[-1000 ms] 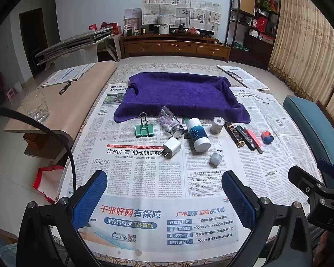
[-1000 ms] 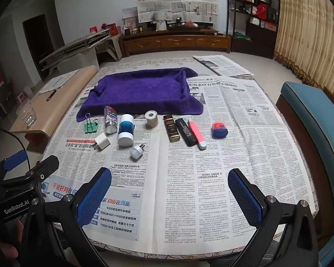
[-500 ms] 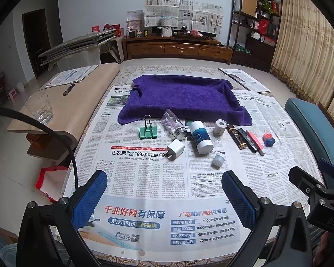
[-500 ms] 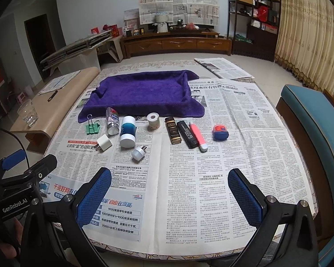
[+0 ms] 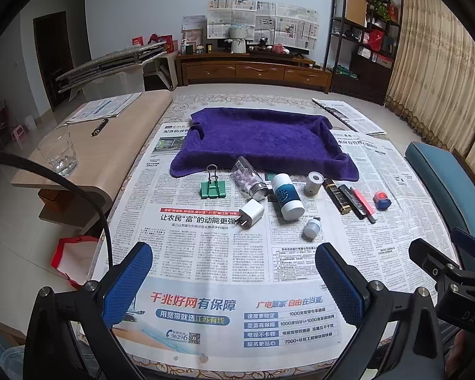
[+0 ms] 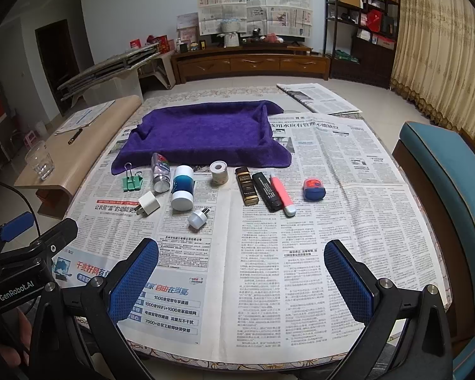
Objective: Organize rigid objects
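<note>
Pulling both grippers back and up over the last second, I now see the whole row of small items. Left gripper (image 5: 234,285) and right gripper (image 6: 240,281) hang released and empty over near newspaper (image 6: 300,269). Nothing sits on the purple towel (image 6: 202,136) yet. Labels on the green binder clip's (image 5: 212,187) neighbours blur.

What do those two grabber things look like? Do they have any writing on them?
Each one is a black frame with silver bolts and two fingers faced with bumpy blue pads. The left gripper has a thick black cable curving past it. Seen from the right gripper, the left one's body reads "GenRobot.AI" in white and carries a blue tab.
</note>
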